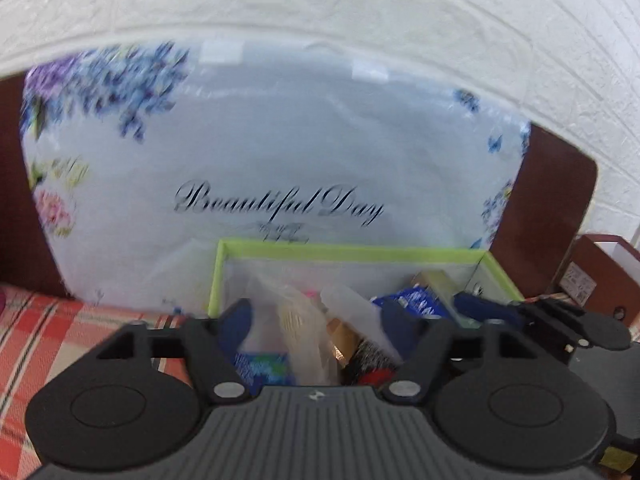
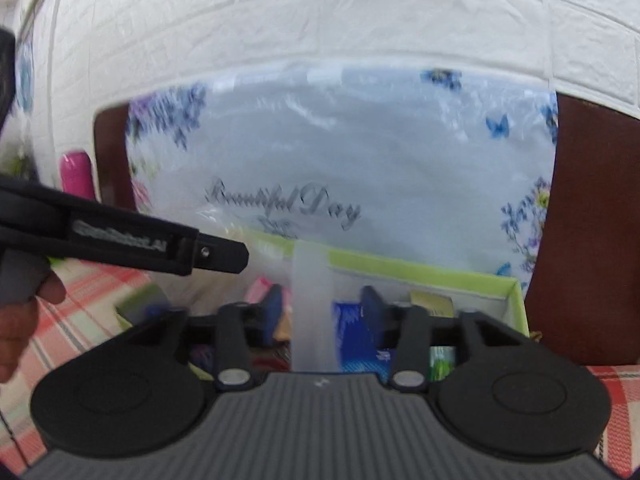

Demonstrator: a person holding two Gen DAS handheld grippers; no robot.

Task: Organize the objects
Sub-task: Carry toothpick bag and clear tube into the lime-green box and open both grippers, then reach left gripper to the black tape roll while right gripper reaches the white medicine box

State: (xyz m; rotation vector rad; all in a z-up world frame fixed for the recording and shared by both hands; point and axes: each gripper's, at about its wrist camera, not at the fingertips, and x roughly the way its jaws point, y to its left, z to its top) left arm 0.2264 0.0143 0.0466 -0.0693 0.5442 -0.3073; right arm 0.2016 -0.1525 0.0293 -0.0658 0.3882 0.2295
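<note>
A box with a lime-green rim (image 1: 352, 255) holds several small packets, among them a blue packet (image 1: 416, 300). My left gripper (image 1: 316, 316) hangs over the box, its fingers wide apart, with a clear plastic bag (image 1: 296, 320) standing between them; I cannot tell if they touch it. In the right wrist view the same box (image 2: 416, 270) lies ahead. My right gripper (image 2: 322, 312) has its blue fingers (image 2: 274, 308) spread around a translucent white tube (image 2: 312, 308) that stands upright between them, not clamped. The left gripper (image 2: 224, 258) reaches in from the left.
A floral cushion in plastic printed "Beautiful Day" (image 1: 280, 160) leans on a brown headboard (image 1: 556, 192) below a white brick wall. The box sits on a red plaid cover (image 1: 48, 320). A pink bottle (image 2: 76, 172) stands at far left. A brown box (image 1: 596, 276) is at right.
</note>
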